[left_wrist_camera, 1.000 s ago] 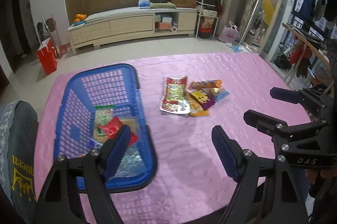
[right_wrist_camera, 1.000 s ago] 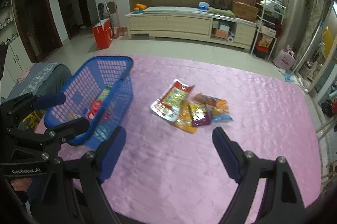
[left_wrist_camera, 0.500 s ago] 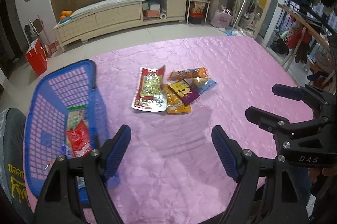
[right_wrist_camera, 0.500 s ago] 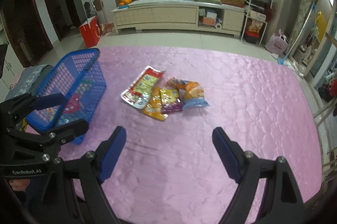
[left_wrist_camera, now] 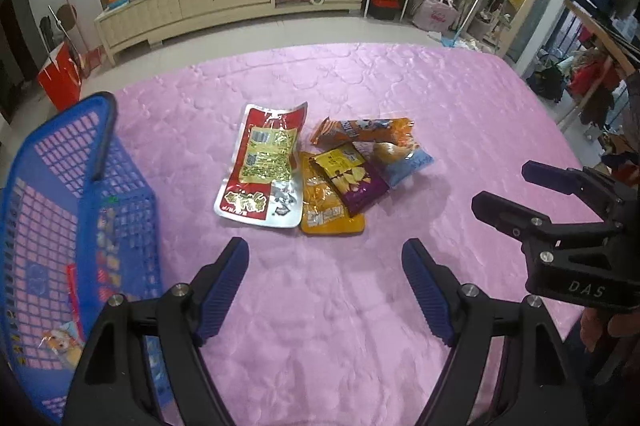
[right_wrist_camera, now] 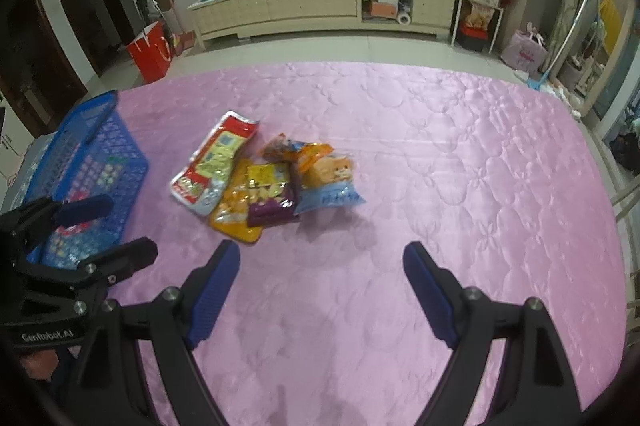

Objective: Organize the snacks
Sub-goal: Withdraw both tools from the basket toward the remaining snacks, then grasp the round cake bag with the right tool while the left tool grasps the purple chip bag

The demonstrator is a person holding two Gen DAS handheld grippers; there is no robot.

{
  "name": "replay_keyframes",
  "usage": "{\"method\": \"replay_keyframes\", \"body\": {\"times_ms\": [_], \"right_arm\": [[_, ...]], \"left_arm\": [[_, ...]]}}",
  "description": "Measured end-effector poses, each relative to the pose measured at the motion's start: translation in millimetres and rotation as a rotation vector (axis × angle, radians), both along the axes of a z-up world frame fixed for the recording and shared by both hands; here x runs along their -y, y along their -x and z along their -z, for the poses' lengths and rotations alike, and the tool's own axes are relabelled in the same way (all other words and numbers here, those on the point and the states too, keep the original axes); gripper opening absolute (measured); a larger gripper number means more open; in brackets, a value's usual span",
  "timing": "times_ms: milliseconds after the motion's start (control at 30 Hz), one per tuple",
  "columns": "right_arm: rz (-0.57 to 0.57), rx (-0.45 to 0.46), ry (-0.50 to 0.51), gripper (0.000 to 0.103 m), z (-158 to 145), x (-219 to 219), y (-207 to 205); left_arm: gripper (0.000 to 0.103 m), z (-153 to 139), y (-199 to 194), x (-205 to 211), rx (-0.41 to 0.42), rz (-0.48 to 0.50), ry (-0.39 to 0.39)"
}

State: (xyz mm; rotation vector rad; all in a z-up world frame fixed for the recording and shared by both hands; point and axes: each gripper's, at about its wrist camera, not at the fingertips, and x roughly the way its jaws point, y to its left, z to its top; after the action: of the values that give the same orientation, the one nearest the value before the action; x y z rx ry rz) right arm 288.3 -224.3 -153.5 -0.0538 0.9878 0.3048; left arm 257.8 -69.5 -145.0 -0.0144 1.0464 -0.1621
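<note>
Several snack packets lie in a cluster mid-table: a red and silver pouch (left_wrist_camera: 262, 167) (right_wrist_camera: 212, 161), an orange packet (left_wrist_camera: 326, 205), a purple chip bag (left_wrist_camera: 350, 179) (right_wrist_camera: 270, 195), a long orange bag (left_wrist_camera: 362, 131) and a light blue bag (left_wrist_camera: 404, 157) (right_wrist_camera: 332, 185). A blue plastic basket (left_wrist_camera: 56, 209) (right_wrist_camera: 86, 161) at the left holds a few packets. My left gripper (left_wrist_camera: 324, 268) is open and empty, hovering short of the cluster. My right gripper (right_wrist_camera: 322, 268) is open and empty, near the cluster's right side.
The table carries a pink quilted cloth (left_wrist_camera: 400, 85). Its right edge lies near a clothes rack (left_wrist_camera: 600, 65). A long cream cabinet (right_wrist_camera: 320, 5) and a red bag (right_wrist_camera: 152, 51) stand on the floor beyond the far edge.
My left gripper has swung right, from over the basket to facing the snack cluster. My right gripper has moved closer to the cluster. Both stayed open.
</note>
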Motion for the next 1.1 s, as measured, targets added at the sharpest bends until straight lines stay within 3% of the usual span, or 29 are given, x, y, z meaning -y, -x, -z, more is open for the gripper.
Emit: {"method": "replay_keyframes", "body": {"times_ms": [500,833,867,967,1100], "right_arm": [[-0.034,-0.046,0.076,0.087,52,-18,-67],[-0.064,-0.037,0.142,0.087,78,-30,-78],[-0.066,-0.042,0.138,0.086,80,-31,-80],[-0.087,-0.048,0.083,0.064,78,-29,-81],[-0.112,-0.056,0.086,0.059,79,-27,-77]], "left_arm": [[0.077,50,-61,-9,-0.087,-0.078,0.037],[0.077,66,-67,-14,-0.108,-0.098,0.043],[0.077,67,-66,-14,-0.111,-0.099,0.042],[0.077,67,-64,-13,-0.118,-0.103,0.043],[0.077,64,-64,-9,-0.125,-0.111,0.048]]}}
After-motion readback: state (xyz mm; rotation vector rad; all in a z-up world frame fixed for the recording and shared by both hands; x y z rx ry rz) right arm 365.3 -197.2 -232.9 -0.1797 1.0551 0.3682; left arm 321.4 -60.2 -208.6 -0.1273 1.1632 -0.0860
